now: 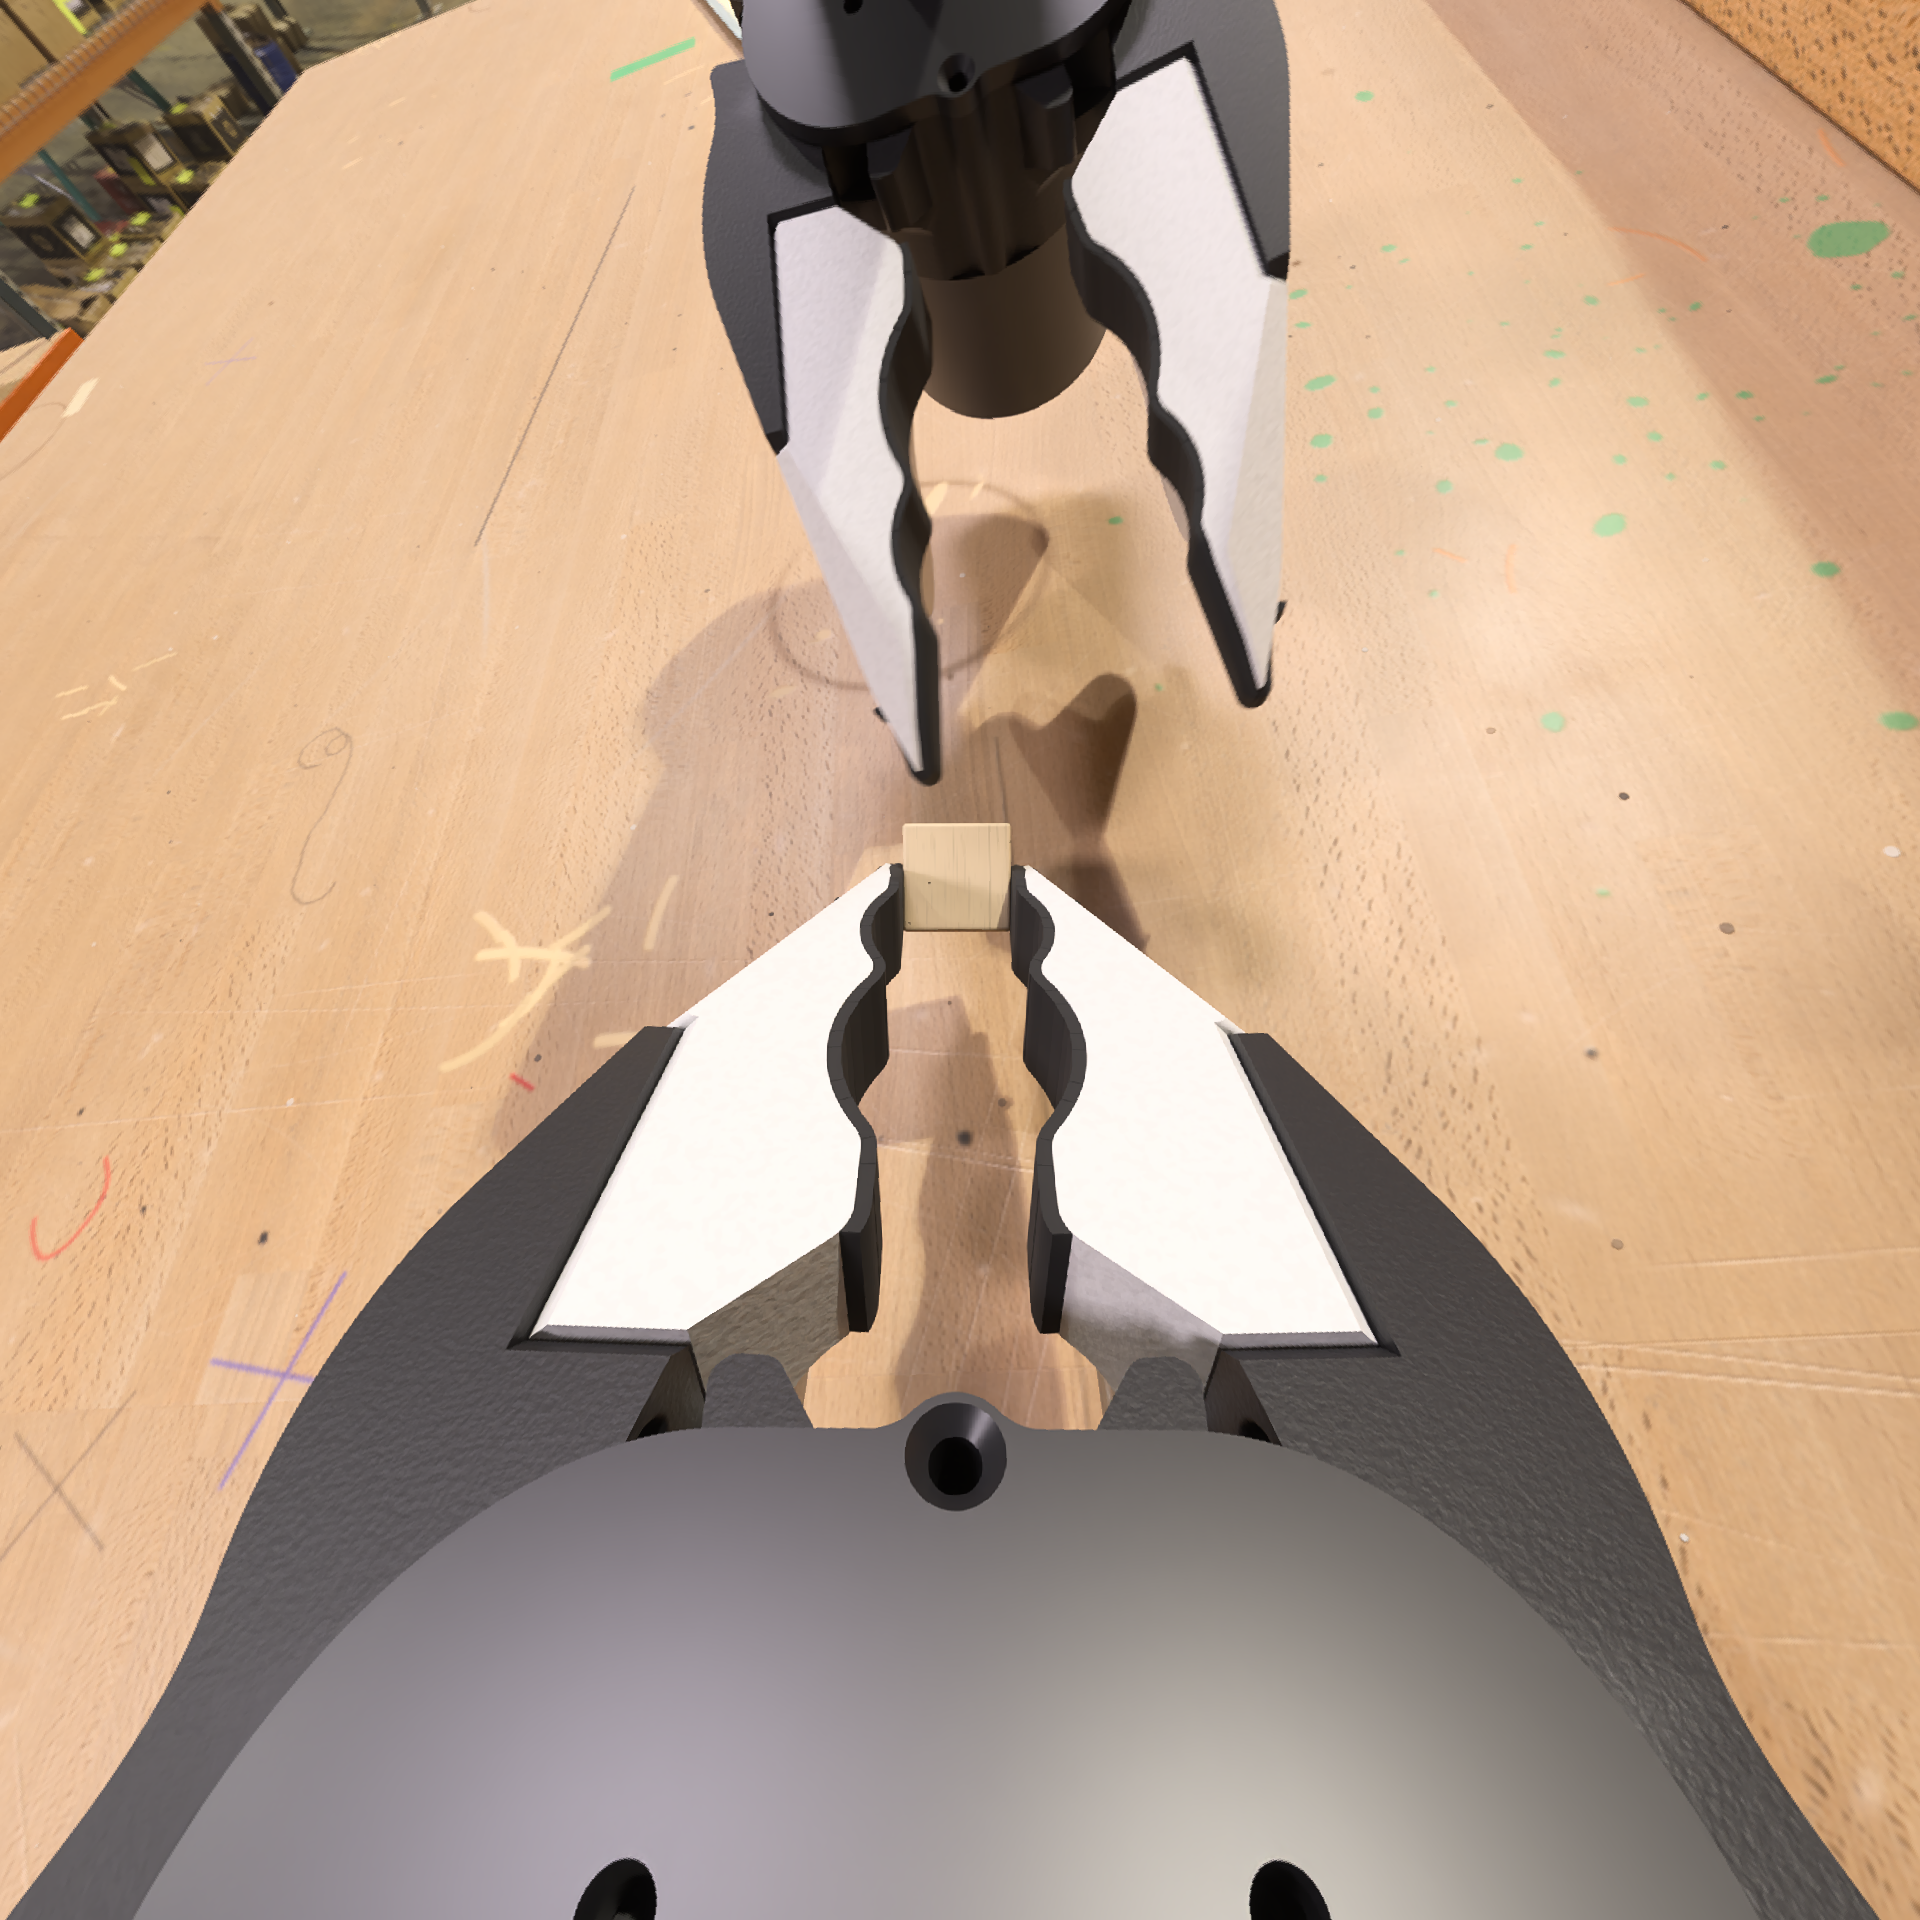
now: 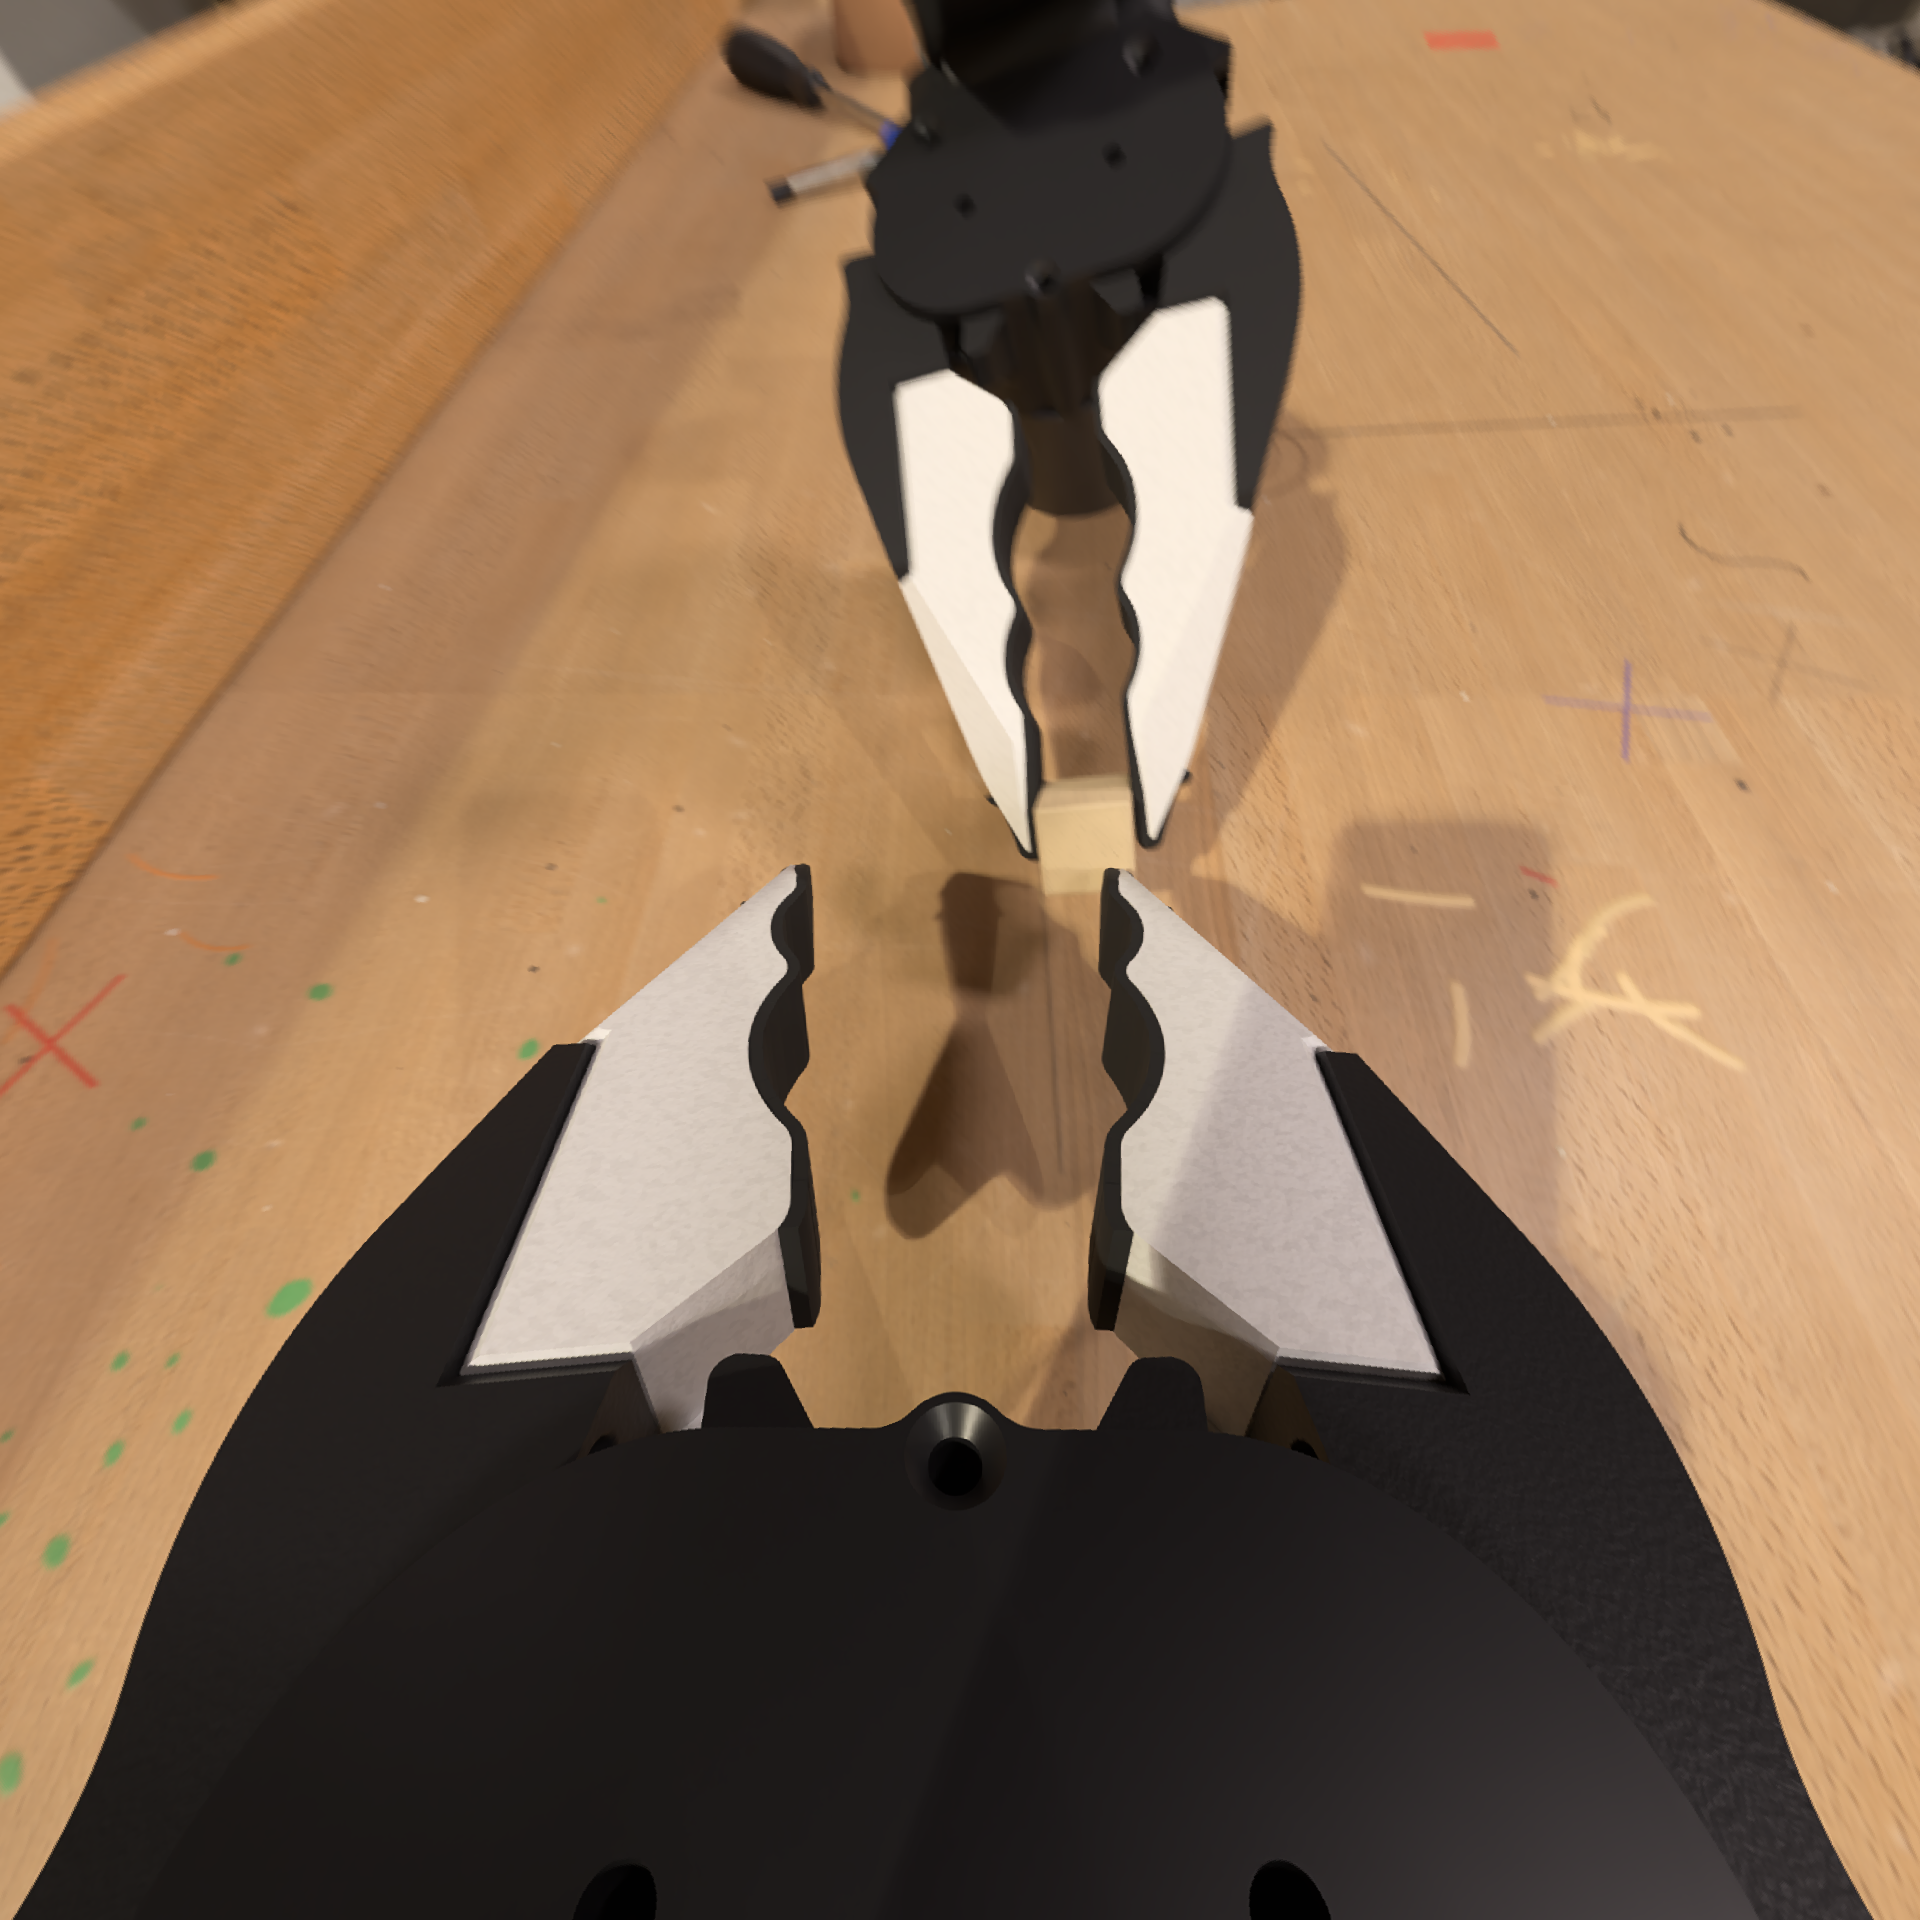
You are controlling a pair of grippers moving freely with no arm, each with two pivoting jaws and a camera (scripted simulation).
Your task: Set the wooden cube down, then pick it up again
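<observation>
A small pale wooden cube [image 1: 956, 875] sits between the fingertips of my left gripper [image 1: 958, 885], which is shut on it, low over the wooden table [image 1: 364, 623]. I cannot tell whether the cube touches the table. My right gripper [image 1: 1089, 738] faces the left one from just beyond the cube, open and empty, tips pointing down at the table. In the right wrist view, my right gripper [image 2: 956, 883] is open with only table between its fingers. The left gripper [image 2: 1088, 844] pinches the cube [image 2: 1081, 826] just ahead of the right finger.
Two dark pens [image 2: 821, 171] lie far back on the table behind the left gripper. A raised cork-like board [image 2: 260, 364] runs along one side. The table edge [image 1: 62, 384] is at the far left, with a warehouse floor beyond.
</observation>
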